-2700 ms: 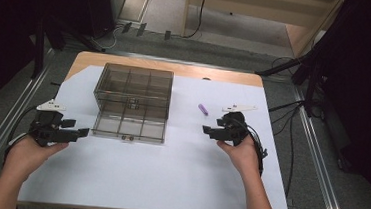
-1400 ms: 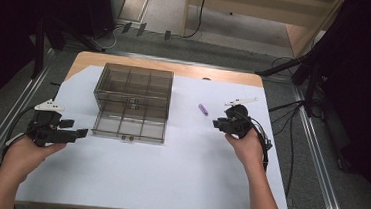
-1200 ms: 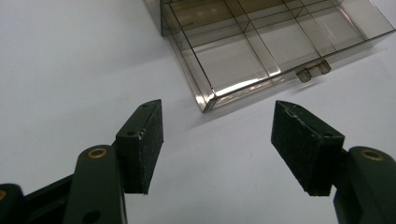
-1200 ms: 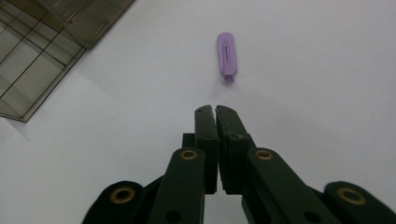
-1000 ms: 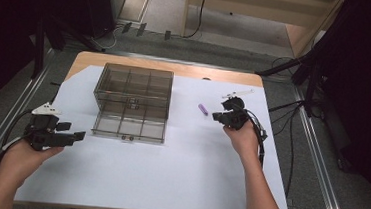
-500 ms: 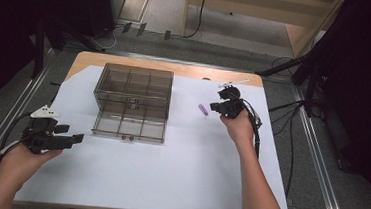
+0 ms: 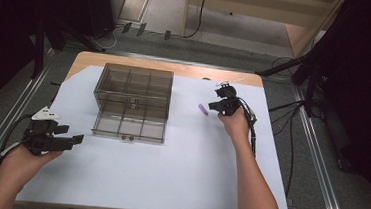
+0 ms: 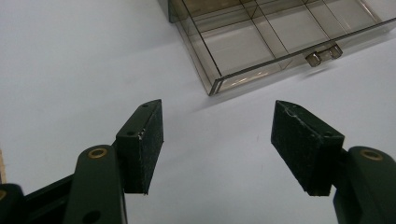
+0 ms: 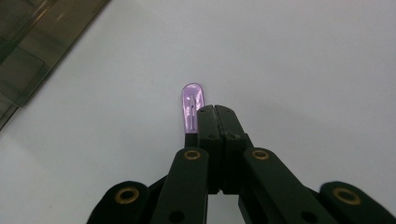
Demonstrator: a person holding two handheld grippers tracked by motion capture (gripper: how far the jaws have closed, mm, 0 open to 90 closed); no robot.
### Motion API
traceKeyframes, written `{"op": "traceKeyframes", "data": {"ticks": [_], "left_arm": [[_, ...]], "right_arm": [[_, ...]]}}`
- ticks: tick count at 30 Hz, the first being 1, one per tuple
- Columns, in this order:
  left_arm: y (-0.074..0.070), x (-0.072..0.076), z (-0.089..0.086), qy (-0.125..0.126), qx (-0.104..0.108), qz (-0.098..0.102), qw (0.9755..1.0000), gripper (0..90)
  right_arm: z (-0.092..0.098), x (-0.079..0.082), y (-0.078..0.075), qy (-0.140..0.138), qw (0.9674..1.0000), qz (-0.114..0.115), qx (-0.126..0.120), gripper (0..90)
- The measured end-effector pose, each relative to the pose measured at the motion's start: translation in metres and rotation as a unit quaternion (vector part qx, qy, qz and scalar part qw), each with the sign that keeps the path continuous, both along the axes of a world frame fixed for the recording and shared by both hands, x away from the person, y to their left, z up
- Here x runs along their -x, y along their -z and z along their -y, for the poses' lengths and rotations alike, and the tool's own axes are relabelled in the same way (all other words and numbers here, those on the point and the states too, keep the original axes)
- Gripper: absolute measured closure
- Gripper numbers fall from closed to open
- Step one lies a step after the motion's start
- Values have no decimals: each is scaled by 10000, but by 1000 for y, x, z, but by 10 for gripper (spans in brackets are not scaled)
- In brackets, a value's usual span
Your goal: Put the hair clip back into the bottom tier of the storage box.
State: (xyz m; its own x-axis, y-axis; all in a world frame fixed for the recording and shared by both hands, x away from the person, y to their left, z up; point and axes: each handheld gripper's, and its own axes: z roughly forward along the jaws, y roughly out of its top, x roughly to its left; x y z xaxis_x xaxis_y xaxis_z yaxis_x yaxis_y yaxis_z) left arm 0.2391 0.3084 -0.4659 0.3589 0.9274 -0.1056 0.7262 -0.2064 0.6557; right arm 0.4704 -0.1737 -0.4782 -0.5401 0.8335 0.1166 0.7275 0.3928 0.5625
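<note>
- The right gripper [image 9: 215, 108], jaws pressed together with nothing in them, sits just beside the purple clip [image 9: 192, 106], which lies on the white table [image 7: 178, 174] right of the clear box [image 7: 132, 102].
- It looks like the reaching step; next the jaws must spread to pinch the clip.
- The left gripper [image 8: 217, 144] is spread wide and waits near the box's near-left corner.

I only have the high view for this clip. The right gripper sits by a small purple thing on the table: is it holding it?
Observer: No. In the right gripper view the right gripper has its jaws pressed together with nothing between them; the purple hair clip lies flat just beside the tips.
Operator: And the left one?
Observer: The left gripper is wide open, its pads bare, above the white sheet.
Operator: What is it aimed at?
Observer: The near corner of the clear drawer box, whose small handle shows at the front.
</note>
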Motion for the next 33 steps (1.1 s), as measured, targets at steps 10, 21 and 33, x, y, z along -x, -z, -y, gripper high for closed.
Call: {"op": "traceKeyframes", "data": {"ticks": [10,21,33], "left_arm": [[2,5,-6,-103,8,-32,9999,353],[4,5,-6,-102,7,-78,9999,354],[4,5,-8,-132,8,-107,9999,353]], "right_arm": [[-2,-9,15,82,9996,-222,119,900],[-9,-9,18,70,9993,-302,219,900],[-8,-9,7,273,9984,-461,190,856]]}}
